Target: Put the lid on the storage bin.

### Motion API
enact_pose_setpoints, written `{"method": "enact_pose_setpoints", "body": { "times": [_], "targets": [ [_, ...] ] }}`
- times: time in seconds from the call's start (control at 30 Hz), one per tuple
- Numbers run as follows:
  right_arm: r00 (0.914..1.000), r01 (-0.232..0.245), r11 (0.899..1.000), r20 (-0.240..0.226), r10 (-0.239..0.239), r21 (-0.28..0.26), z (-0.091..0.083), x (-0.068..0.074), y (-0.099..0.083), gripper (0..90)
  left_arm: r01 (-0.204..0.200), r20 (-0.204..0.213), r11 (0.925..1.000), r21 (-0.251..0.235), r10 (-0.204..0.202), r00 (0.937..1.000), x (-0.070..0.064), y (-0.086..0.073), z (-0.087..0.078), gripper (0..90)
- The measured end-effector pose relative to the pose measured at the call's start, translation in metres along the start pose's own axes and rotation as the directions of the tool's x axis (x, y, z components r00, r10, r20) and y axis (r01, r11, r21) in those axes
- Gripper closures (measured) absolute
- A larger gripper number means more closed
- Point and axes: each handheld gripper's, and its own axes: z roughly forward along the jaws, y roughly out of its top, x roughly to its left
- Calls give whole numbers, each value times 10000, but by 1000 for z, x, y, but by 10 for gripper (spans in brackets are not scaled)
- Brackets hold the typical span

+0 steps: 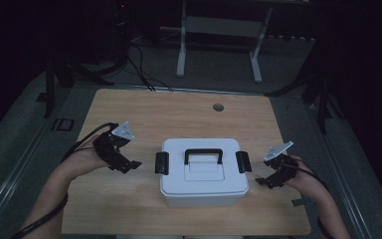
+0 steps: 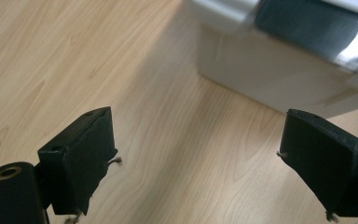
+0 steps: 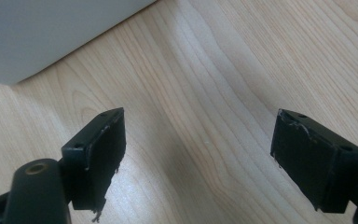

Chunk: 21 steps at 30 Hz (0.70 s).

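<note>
The box is the one obstacle on the table, standing at the middle of the near half, close to the near edge. Black latches jut from its left and right ends, and a black handle rises from the lid. Bare wood lies open along the whole far half, broken by a small round hole near the far edge. The left gripper, jaws apart, hangs in the gap between the box and the left edge; the right gripper, jaws apart, is in the narrower gap by the right edge.
</note>
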Motion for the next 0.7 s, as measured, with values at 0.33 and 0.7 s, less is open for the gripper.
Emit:
{"method": "enact_pose_setpoints", "body": {
  "times": [0.33,0.7],
  "targets": [
    [9999,-156,9997,29,156,-166,5,-1,-5,173,547,-25,9985,-98,-548,9985,7,-32,10,103],
    [9993,-370,9985,26,372,-396,11,-1,-12,173,1017,21,9908,-896,-1019,9948,10,-64,22,103]
  ]
}}
